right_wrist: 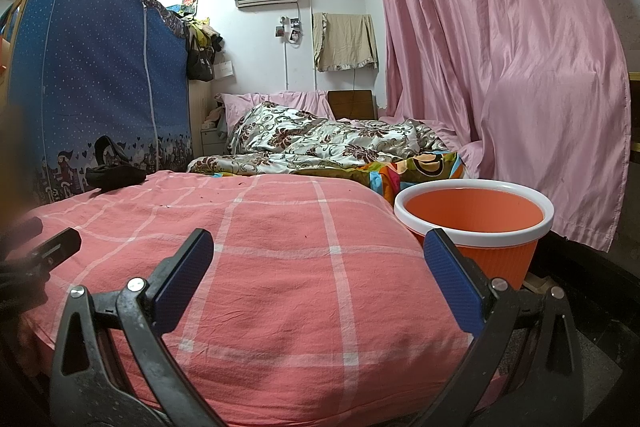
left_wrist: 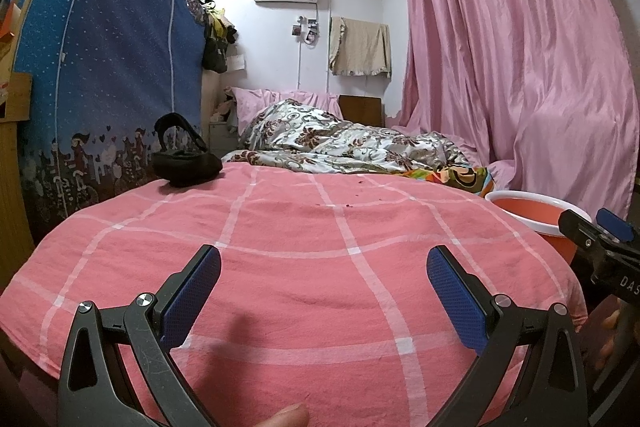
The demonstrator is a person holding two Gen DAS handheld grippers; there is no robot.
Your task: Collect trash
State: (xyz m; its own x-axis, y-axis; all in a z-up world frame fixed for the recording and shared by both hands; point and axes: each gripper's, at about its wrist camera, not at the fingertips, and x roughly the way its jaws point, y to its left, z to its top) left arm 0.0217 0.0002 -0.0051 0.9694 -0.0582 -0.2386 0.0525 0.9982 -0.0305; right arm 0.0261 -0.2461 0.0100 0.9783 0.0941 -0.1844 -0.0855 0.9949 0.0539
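Right wrist: my right claw (right_wrist: 318, 261) spread, empty, over pink checked bed (right_wrist: 280, 227). Orange bin (right_wrist: 476, 227) just beside its right finger. Small dark crumbs (right_wrist: 208, 195) lie ahead-left, well apart. Left claw (left_wrist: 324, 279) also spread.

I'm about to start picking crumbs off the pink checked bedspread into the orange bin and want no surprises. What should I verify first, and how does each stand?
1. Left gripper open and empty: ok.
2. Right gripper open and empty: ok.
3. Orange bin upright, mouth uncovered, beside the bed's right edge: ok.
4. Trash located: only small dark specks on the pink checked bedspread; whether fingers can pinch them: cannot tell.
5. Black bag near the bedspread's far left edge, apart from the specks: ok.
6. Bin contents: cannot tell.
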